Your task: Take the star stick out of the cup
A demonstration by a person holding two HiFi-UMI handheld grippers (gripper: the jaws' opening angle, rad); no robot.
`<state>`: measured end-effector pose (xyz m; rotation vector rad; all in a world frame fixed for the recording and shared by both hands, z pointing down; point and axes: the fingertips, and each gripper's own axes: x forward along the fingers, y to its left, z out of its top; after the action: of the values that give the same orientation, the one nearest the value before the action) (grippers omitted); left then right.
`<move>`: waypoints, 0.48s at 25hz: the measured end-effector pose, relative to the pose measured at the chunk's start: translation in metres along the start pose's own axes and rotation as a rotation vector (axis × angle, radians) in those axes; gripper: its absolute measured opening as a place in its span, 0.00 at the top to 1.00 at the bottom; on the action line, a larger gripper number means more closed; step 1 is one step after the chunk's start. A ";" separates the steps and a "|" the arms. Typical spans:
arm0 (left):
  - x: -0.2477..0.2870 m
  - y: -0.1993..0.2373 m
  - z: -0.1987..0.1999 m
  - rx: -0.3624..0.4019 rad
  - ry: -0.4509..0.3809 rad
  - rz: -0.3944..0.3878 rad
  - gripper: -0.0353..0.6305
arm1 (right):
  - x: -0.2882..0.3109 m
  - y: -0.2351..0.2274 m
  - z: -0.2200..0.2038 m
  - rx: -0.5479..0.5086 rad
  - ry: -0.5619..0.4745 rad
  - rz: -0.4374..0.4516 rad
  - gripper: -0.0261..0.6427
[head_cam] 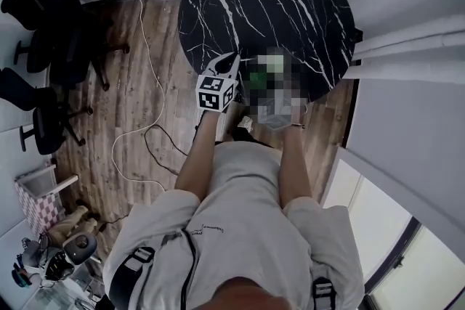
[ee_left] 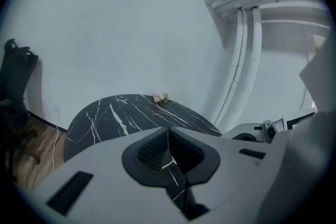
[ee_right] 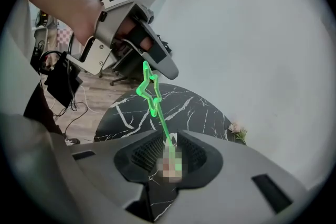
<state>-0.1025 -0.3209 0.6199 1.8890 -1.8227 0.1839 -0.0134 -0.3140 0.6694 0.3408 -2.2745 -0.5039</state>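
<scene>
The stick [ee_right: 159,113] stands in the cup [ee_right: 172,138], with its green star raised above the table [ee_right: 199,107] and just beside the left gripper's tip. Most of the cup is hidden. Only a pale rim shows between the jaws of the right gripper [ee_right: 170,157], which seem clamped on it. The left gripper [ee_left: 168,132] is clenched on nothing: its pads meet, with only table behind them.

The left gripper has to open before it can take the stick. If it came in closed, it would likely knock the star sideways and twist the cup in the right grip. The stick is thin and looks bendy, so a pinch on the star's outline could slip or flex it. A pull off the stick's line might drag the cup along or jam the stick against the rim.
</scene>
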 end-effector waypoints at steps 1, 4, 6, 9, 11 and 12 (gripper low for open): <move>0.000 0.001 0.001 -0.002 -0.002 0.003 0.91 | 0.001 0.000 0.000 -0.005 -0.002 0.001 0.81; -0.001 0.004 0.001 -0.008 -0.004 0.011 0.91 | 0.002 0.000 0.001 -0.019 -0.005 -0.002 0.86; -0.002 0.005 -0.001 -0.021 -0.007 0.017 0.91 | 0.003 0.000 0.002 -0.020 -0.011 -0.001 0.87; 0.001 0.005 -0.002 -0.033 -0.011 0.013 0.91 | 0.007 -0.004 0.002 -0.023 -0.017 -0.005 0.89; 0.001 0.006 -0.004 -0.033 -0.004 0.016 0.91 | 0.008 -0.004 0.001 -0.021 -0.019 -0.007 0.89; 0.001 0.006 -0.004 -0.032 -0.002 0.019 0.91 | 0.008 -0.005 0.001 -0.012 -0.021 -0.010 0.89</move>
<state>-0.1073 -0.3198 0.6258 1.8517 -1.8347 0.1581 -0.0191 -0.3214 0.6711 0.3424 -2.2902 -0.5287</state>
